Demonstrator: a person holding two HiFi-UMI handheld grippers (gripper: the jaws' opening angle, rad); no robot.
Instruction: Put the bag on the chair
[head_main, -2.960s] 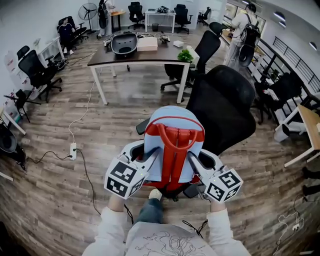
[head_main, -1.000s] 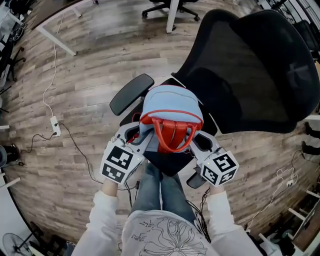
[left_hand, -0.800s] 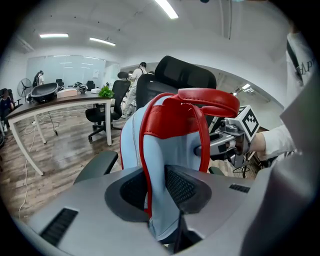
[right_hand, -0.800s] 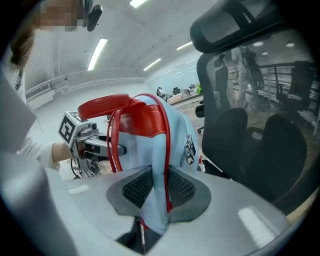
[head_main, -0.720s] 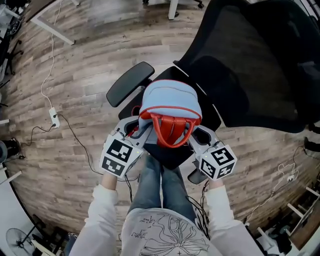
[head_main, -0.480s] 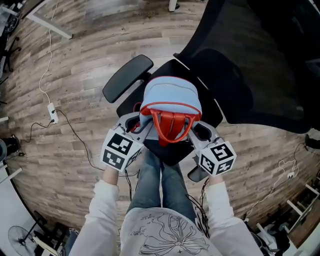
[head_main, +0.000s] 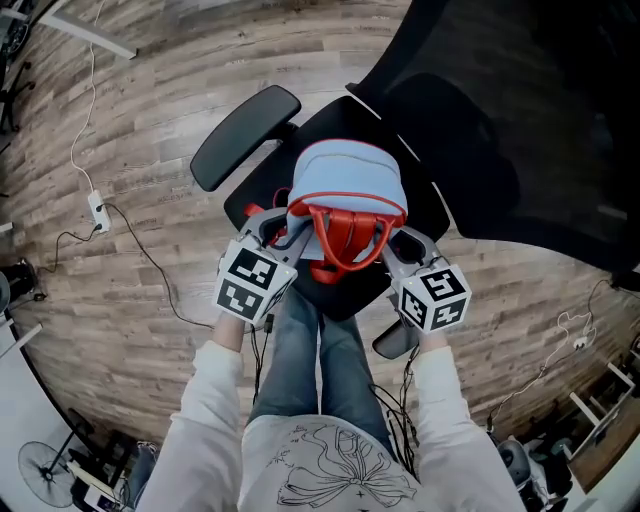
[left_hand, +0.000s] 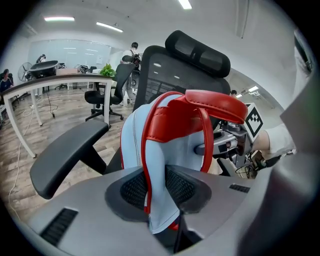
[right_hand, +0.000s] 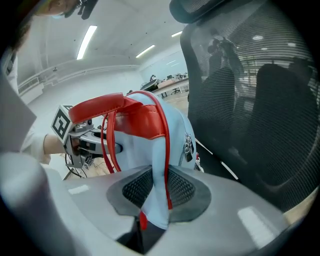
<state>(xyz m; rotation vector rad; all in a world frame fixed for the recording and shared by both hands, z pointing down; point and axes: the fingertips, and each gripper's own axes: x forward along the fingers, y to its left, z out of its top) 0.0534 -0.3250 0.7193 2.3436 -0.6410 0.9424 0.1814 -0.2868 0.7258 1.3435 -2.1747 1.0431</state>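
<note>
A light-blue backpack (head_main: 347, 180) with red straps and a red handle (head_main: 345, 237) is held upright over the seat (head_main: 340, 290) of a black mesh office chair (head_main: 500, 130). My left gripper (head_main: 288, 228) is shut on the bag's left side fabric (left_hand: 160, 200). My right gripper (head_main: 393, 240) is shut on its right side fabric (right_hand: 155, 195). In the left gripper view the backpack (left_hand: 170, 150) fills the middle, with the chair back (left_hand: 165, 75) behind. Whether the bag's bottom touches the seat is hidden.
The chair's left armrest (head_main: 245, 135) juts out beside the bag, its right armrest (head_main: 395, 338) under my right gripper. A power strip (head_main: 97, 210) and cable lie on the wood floor at left. A desk (left_hand: 55, 82) and other chairs stand farther off.
Both grippers have come down with the backpack, which now sits lower against the chair seat. The head camera has tilted further down over the chair.
</note>
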